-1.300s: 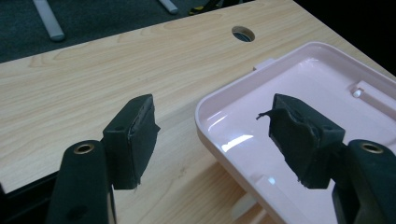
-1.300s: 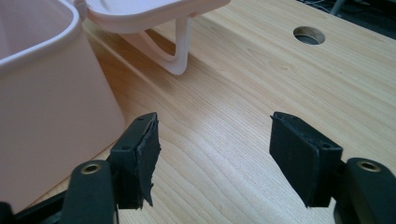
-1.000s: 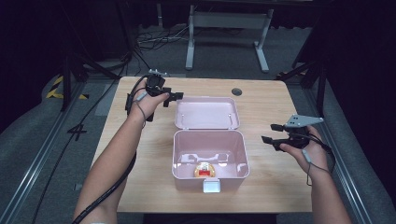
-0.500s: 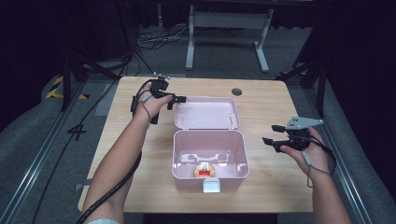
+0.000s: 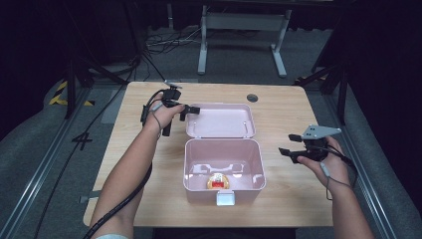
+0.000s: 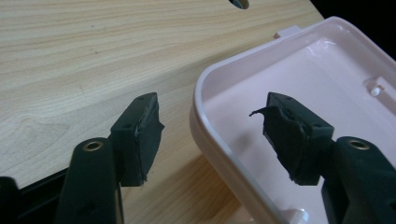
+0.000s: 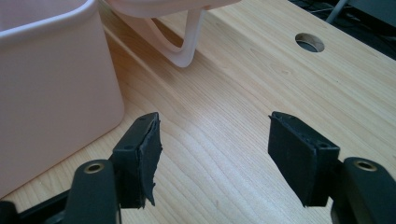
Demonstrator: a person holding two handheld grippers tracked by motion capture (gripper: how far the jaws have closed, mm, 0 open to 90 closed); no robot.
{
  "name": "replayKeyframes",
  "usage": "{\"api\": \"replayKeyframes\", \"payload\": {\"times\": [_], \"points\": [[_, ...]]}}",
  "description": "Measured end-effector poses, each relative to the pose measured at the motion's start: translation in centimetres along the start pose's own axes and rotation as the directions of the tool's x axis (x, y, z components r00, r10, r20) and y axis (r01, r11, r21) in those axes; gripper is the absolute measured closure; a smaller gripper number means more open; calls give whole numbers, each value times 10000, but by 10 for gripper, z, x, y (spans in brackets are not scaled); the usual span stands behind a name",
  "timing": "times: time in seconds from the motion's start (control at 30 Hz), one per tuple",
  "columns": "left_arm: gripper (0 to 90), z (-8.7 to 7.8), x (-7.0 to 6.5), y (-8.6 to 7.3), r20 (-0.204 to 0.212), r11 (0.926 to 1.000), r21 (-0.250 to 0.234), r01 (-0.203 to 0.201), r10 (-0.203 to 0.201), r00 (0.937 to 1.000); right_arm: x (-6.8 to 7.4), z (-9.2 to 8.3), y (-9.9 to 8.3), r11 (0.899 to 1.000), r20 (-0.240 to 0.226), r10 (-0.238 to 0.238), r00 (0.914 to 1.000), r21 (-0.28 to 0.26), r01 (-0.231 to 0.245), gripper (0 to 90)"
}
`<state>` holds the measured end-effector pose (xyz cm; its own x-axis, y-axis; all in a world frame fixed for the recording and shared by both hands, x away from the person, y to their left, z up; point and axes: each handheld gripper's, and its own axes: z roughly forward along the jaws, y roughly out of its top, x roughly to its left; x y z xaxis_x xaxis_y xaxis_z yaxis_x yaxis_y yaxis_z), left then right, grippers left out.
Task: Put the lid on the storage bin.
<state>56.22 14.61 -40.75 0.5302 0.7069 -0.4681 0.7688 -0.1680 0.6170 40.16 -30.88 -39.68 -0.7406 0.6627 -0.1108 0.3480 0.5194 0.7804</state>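
Observation:
A pink box (image 5: 199, 191) stands open in the middle of the table, its lid (image 5: 219, 122) lying back flat behind it. A small yellow and red item (image 5: 217, 181) lies inside near the front wall. My left gripper (image 5: 188, 112) is at the lid's left edge. In the left gripper view (image 6: 210, 112) its jaws straddle the lid's rim (image 6: 201, 93), one pad outside, one inside. They have just been closing, with gaps left on both sides. My right gripper (image 5: 288, 144) is held open to the right of the box, with bare wood between its jaws (image 7: 215, 135).
The wooden table (image 5: 278, 209) has a round cable hole (image 5: 253, 97) behind the lid. A white latch (image 5: 226, 199) sticks out of the box's front. The lid's loop handle (image 7: 189, 42) rests on the wood. Cables and a stand's legs lie on the floor beyond.
My left gripper has come down and slightly right onto the lid's left rim, and its jaws have narrowed. The right gripper and the box have stayed put.

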Motion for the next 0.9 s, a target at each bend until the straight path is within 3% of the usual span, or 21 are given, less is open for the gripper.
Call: {"api": "replayKeyframes", "payload": {"times": [0.2,0.27,0.3,0.33,0.47,0.57,0.77,0.9], "points": [[421,3,-4,0,-53,9995,311,-96,98,9999,0,0,0,10000,-77,-2,10000,0,2,351],[486,3,-5,0,-53,9995,295,-87,88,9999,0,0,0,10000,-86,-4,10000,6,4,351],[543,0,-8,2,-413,9991,240,-341,350,9985,0,0,0,10000,-85,-17,10000,28,17,351],[595,0,-8,2,-413,9991,240,-341,350,9985,0,0,0,10000,-85,-17,10000,28,17,351],[667,-8,-12,7,-614,9992,-66,-399,394,9973,0,0,0,10000,-63,-13,10000,61,13,351],[685,-13,-17,11,-769,9963,-374,-770,739,9943,0,1,0,10000,-58,-17,10000,61,18,351],[716,-23,-26,17,-906,9906,-860,-1063,985,9910,1,0,1,9999,-2,-152,9999,53,152,363],[722,-29,-32,20,-1066,9873,-937,-1279,1178,9873,2,-1,3,9995,124,-323,9994,45,323,376]]}}
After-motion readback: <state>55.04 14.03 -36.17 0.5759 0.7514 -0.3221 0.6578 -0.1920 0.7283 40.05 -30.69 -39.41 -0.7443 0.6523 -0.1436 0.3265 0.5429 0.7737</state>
